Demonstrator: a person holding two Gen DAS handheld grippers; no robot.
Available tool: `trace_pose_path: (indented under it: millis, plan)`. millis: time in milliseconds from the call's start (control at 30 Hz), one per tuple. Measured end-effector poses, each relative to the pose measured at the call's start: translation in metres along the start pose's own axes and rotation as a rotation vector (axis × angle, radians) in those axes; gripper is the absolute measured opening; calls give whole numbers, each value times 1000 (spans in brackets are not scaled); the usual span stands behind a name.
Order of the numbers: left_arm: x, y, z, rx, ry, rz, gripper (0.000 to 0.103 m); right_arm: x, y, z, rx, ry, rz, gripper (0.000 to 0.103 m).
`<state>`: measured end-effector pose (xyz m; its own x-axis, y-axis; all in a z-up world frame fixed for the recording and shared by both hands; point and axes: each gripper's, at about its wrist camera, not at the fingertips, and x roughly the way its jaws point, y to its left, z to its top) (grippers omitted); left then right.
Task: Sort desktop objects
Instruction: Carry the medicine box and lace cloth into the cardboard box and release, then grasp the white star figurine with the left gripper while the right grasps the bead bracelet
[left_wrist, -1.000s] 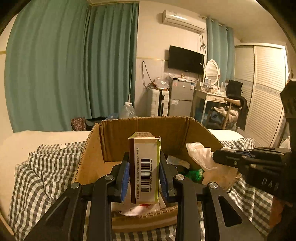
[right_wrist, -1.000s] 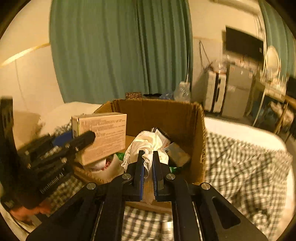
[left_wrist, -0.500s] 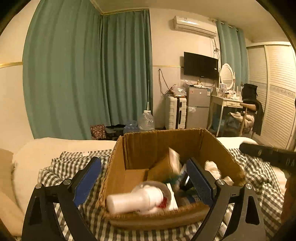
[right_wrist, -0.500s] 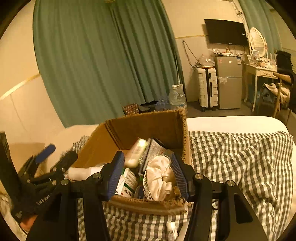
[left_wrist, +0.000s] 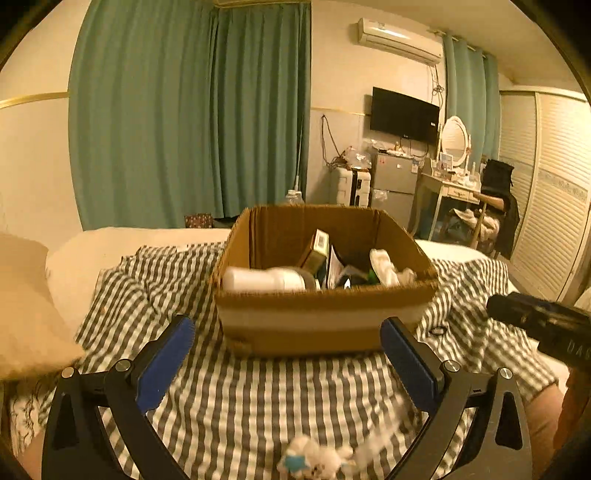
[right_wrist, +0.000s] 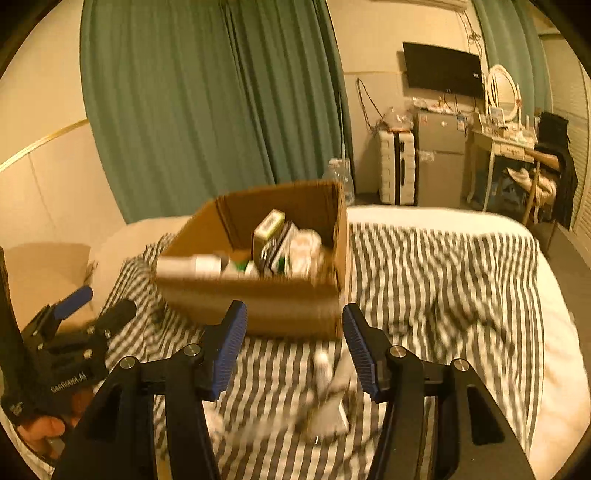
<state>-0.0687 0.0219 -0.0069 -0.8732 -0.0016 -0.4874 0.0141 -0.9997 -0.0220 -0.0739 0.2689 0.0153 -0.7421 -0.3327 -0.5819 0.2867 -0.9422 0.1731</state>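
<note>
Jaws wide, clear of box (left_wrist: 325, 325)

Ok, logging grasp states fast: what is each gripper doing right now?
Left gripper: open, holding nothing, short of the cardboard box.
Right gripper: open, holding nothing.

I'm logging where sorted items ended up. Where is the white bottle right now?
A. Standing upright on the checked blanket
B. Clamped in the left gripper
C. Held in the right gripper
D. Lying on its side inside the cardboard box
D. The white bottle lies on its side in the cardboard box, near the front left wall, while the left gripper and right gripper are both open and empty.
</note>
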Motion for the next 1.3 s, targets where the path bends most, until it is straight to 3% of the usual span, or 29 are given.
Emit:
trace_pose_path:
  millis: [400,867,1167,1300]
  plan:
    - [6,-3,-47,4,91,19,103,20,-3,-62,34,118,-69,54]
    - [60,9,-95,8,224,34,103,69,-5,-90,8,238,-164,54]
    - [84,20,-122,-18,268,-4,103,81,-13,-101,29,264,-219,54]
    - [87,29,-128,-118,265,-59,103,92,-21,-109,76,313,-219,54]
